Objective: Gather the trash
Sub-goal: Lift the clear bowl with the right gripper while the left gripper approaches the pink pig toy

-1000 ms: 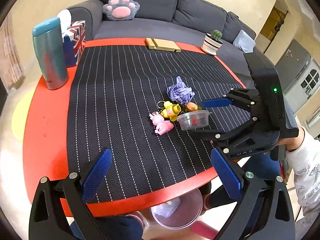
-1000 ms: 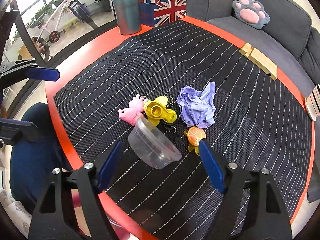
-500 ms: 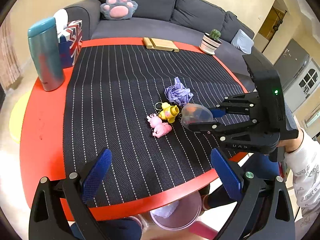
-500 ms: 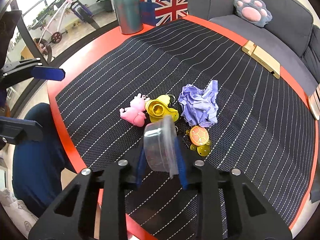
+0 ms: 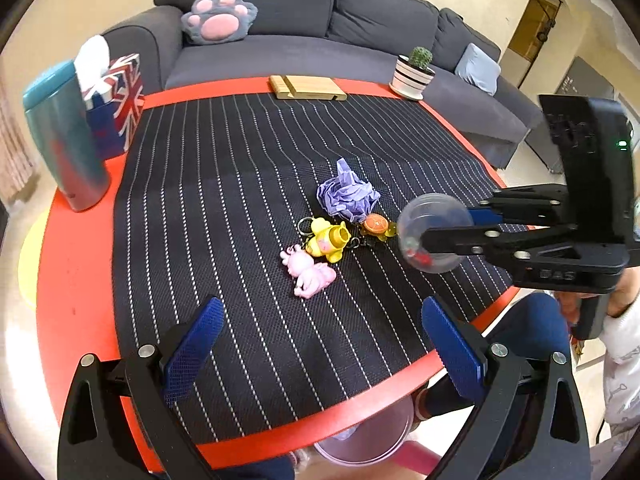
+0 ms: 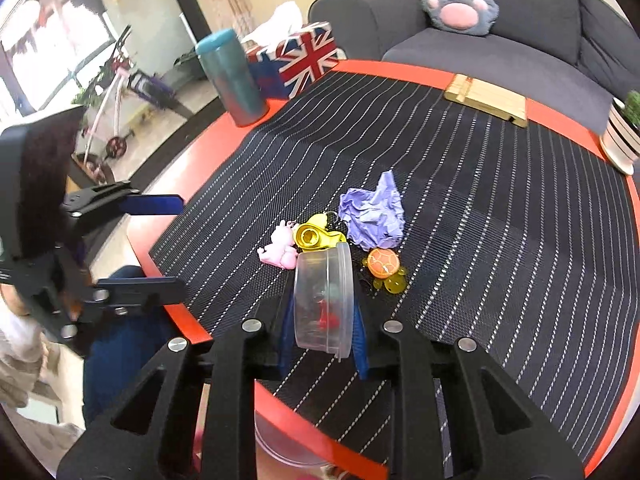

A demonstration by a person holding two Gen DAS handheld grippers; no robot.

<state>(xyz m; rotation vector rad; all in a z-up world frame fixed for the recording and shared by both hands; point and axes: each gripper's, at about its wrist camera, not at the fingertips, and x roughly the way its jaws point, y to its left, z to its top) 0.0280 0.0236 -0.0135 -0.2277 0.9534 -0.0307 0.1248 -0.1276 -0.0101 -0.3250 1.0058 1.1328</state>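
Clamped between the blue pads of the right gripper [image 6: 323, 342]: a small clear plastic cup [image 6: 324, 300], tipped on its side, lifted off the striped black mat [image 6: 500, 240], with something red inside. Seen from the left wrist camera at 3 o'clock, same cup [image 5: 434, 233] held above the mat near the red table's [image 5: 72, 280] right edge. Left gripper [image 5: 320, 344] spread wide and holding nothing, hovering over the near rim of the table at 6 o'clock.

Lying on the mat at centre, a crumpled purple paper ball [image 5: 347, 197], untouched. Clustered just beside it at 6 o'clock: a yellow toy keychain [image 5: 327, 239], a pink pig figure [image 5: 308, 271] and an orange turtle charm [image 5: 376, 225], the turtle just beside the paper.

Below the table edge at 6 o'clock, partly hidden, a pink bin [image 5: 366, 436] with a scrap of something pale inside.

At 9 to 10 o'clock, a teal flask [image 5: 64, 136] standing upright beside a Union Jack tissue box [image 5: 116, 104]. At 12 o'clock, a wooden block [image 5: 306, 88] on the far rim; at 1 o'clock, a potted cactus [image 5: 414, 72]. Beyond, a grey sofa [image 5: 360, 28] with a paw-shaped cushion [image 5: 219, 18].
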